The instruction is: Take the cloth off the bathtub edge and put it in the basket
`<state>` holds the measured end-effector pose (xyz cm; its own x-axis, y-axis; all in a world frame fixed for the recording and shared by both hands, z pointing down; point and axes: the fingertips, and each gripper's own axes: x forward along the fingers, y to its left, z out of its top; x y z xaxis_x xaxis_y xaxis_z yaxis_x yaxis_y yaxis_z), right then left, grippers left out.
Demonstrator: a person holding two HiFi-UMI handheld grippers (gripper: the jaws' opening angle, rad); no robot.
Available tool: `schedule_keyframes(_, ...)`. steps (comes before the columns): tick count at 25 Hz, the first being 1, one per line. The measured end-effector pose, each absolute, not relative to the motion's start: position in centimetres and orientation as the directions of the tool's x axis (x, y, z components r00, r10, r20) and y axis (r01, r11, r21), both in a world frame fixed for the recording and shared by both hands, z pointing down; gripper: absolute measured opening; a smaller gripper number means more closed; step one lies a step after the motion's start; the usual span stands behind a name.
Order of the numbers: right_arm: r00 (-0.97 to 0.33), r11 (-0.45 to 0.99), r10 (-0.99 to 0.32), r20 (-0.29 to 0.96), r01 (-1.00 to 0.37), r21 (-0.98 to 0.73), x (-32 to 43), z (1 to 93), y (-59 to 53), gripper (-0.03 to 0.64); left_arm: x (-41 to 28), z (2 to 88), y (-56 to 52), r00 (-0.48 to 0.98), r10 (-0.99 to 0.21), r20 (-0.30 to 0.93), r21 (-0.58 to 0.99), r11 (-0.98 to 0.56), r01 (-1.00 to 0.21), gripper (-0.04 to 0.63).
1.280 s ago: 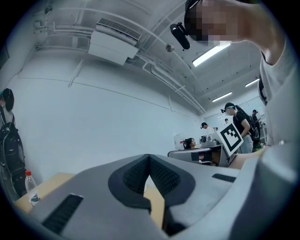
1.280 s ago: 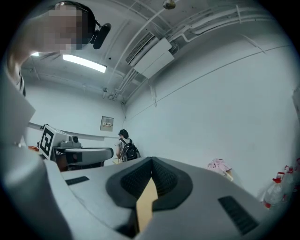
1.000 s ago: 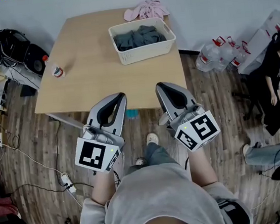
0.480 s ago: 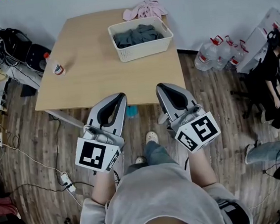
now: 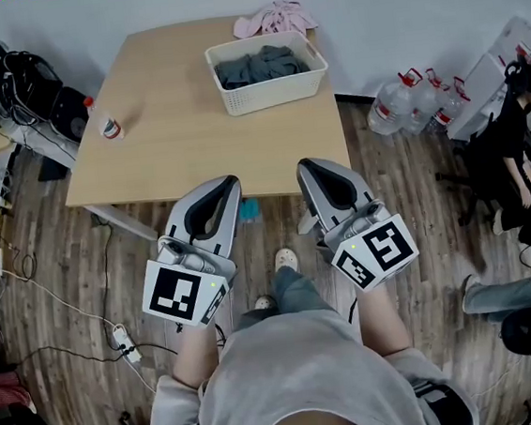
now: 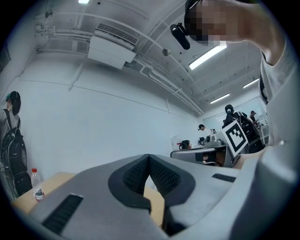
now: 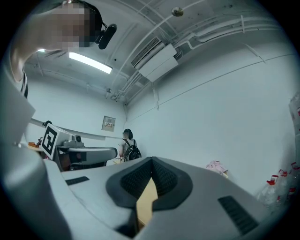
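Note:
A white basket [image 5: 272, 92] stands at the far side of a wooden table [image 5: 181, 131], with a dark grey cloth [image 5: 260, 68] lying inside it. A pink cloth [image 5: 273, 17] lies on the table's far edge behind the basket and shows small in the right gripper view [image 7: 216, 166]. My left gripper [image 5: 217, 185] and right gripper [image 5: 317, 166] are held side by side near the table's front edge, well short of the basket. Both are shut with nothing between their jaws, as the left gripper view [image 6: 149, 158] and right gripper view [image 7: 151, 161] show.
A small bottle [image 5: 109, 128] stands at the table's left edge. Bags and gear [image 5: 31, 90] sit at the left wall, water jugs [image 5: 410, 102] on the floor to the right. A person [image 5: 512, 138] sits at the far right. Cables [image 5: 78, 316] run over the wooden floor.
Both grippers stay in place. The view has shifted slightly, and the people at the right have moved a little.

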<state>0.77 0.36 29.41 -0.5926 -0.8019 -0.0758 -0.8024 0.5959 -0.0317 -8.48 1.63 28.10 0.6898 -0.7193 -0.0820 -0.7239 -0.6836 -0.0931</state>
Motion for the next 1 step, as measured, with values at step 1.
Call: schedule_keyframes(1,-0.592,0.595,-0.803,-0.076,-0.803,-0.031,0.85,29.44,0.48,0.009,-8.4,28.11,1.74,0.69,-0.719,-0.082,-0.094,-0.684,-0.723,-0.002)
